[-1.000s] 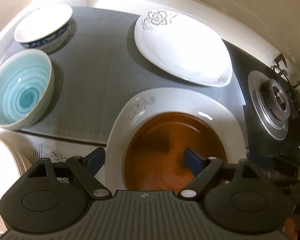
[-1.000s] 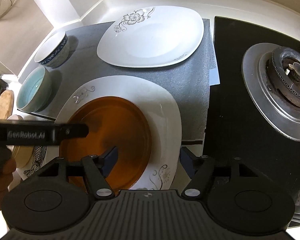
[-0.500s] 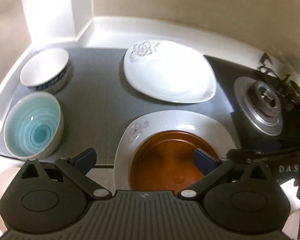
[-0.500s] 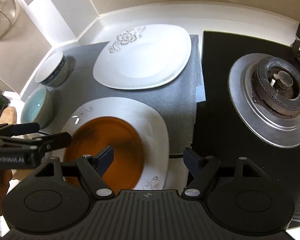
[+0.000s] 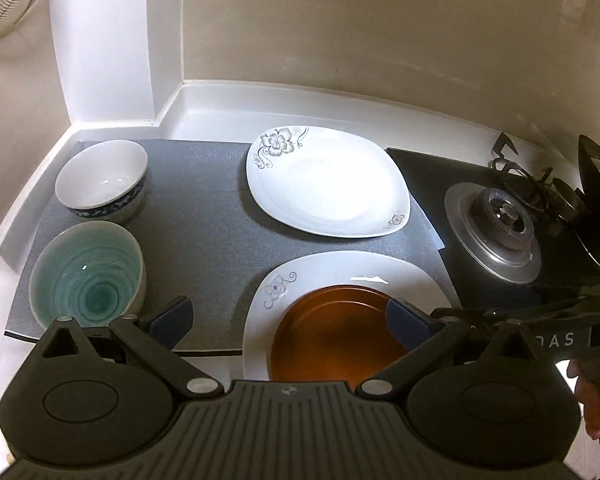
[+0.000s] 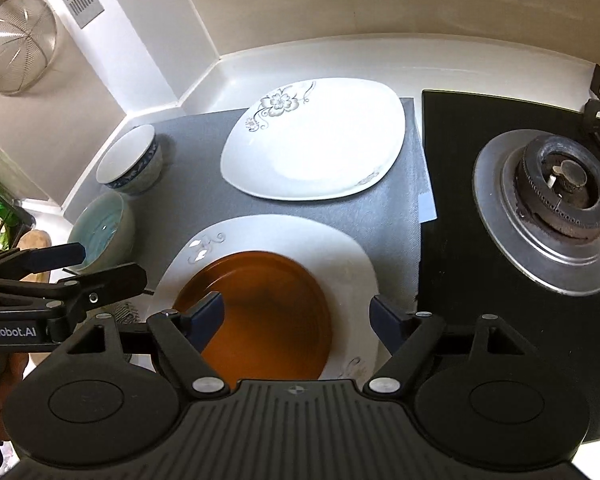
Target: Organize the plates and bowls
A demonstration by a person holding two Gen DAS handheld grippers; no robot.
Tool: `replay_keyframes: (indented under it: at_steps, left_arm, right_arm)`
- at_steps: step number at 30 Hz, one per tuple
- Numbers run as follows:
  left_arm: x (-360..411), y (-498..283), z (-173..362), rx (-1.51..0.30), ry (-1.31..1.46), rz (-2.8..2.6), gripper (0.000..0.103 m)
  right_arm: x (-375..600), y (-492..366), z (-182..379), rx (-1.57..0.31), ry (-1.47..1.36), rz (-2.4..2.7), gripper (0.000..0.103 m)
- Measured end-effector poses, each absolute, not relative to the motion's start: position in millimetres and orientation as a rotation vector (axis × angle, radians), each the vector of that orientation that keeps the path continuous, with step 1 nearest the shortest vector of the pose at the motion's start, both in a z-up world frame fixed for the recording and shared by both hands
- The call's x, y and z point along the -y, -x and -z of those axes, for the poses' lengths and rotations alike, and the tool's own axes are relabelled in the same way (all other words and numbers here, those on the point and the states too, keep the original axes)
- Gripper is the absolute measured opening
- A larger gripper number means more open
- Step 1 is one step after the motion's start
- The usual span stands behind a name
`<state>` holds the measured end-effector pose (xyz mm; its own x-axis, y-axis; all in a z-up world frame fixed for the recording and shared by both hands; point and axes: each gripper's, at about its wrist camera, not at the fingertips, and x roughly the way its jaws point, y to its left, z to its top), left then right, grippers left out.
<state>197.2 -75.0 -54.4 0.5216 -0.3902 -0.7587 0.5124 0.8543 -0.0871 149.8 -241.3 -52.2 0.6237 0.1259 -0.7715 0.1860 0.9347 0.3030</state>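
The brown plate point(image 6: 260, 308) lies on a white plate point(image 6: 352, 264) at the near edge of the grey mat point(image 5: 204, 240). Behind it on the mat is a second white plate point(image 5: 328, 184); left of it stand the teal bowl point(image 5: 86, 280) and the white bowl point(image 5: 100, 176). The left gripper point(image 5: 288, 320) and the right gripper point(image 6: 296, 314) are wide open above the brown plate and hold nothing.

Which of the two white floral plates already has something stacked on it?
The near white plate, closest to both grippers: the brown plate sits inside it. The far white plate, toward the wall, holds nothing.
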Motion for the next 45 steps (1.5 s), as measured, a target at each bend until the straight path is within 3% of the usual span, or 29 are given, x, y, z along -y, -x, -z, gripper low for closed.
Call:
replay_keyframes:
  at_steps: [7,16,26,39,45]
  left_arm:
    - [40.1,-178.2,41.5,-0.753,-0.222,0.574,0.102]
    - [-85.6,-148.3,21.1,-0.555,-0.322,0.38,0.103]
    - [-224.6,-118.7,69.8,-0.454,-0.466,0.199,0.103]
    - [-281.5,-136.3,141.3,-0.504,-0.533,0.197,0.103]
    - [-295.8,-144.1,99.7,-0.389,-0.43,0.176,0.103]
  right_arm:
    - [213.9,-149.4,41.1,-0.886,-0.349,0.009,0.082]
    - [133.1,-163.0,22.3,-0.883,-0.242,-0.065,0.082]
    - [5.4,-164.5,0.5,-0.899,-0.062,-0.165,0.082]
    - [-98.5,-162.2,-12.4,-0.934,0.079,-0.182,0.082]
    - [-118.8,-165.8,-18.9,-0.934,0.099,-0.168,0.082]
